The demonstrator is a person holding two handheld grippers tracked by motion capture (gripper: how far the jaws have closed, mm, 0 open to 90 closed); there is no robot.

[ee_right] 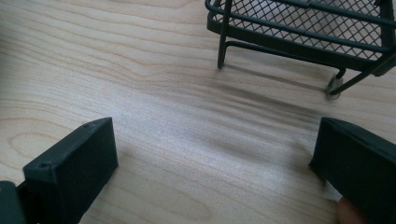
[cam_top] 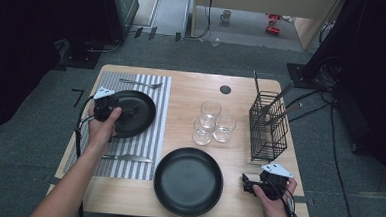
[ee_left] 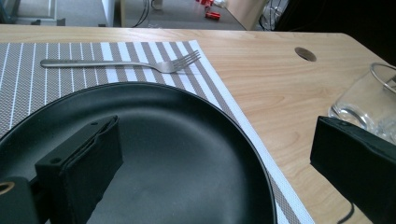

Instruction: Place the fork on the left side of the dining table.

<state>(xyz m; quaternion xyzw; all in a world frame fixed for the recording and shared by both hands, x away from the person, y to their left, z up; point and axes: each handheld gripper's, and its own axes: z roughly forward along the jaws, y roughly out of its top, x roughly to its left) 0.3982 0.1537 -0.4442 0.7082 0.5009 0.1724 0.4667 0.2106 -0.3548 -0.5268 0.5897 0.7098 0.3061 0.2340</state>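
Left gripper (ee_left: 212,163) low over a black plate (ee_left: 187,154), jaws wide apart: one above the plate's inside, the other past its rim, over bare table (ee_left: 280,98). Nothing between them. Plate on a striped mat (ee_left: 70,77). Fork (ee_left: 126,63) flat on the mat beyond the plate, clear of the rim, tines toward the mat's edge. Clear glass (ee_left: 362,105) on the table behind the outer jaw. Round hole (ee_left: 305,53) in the tabletop farther back.
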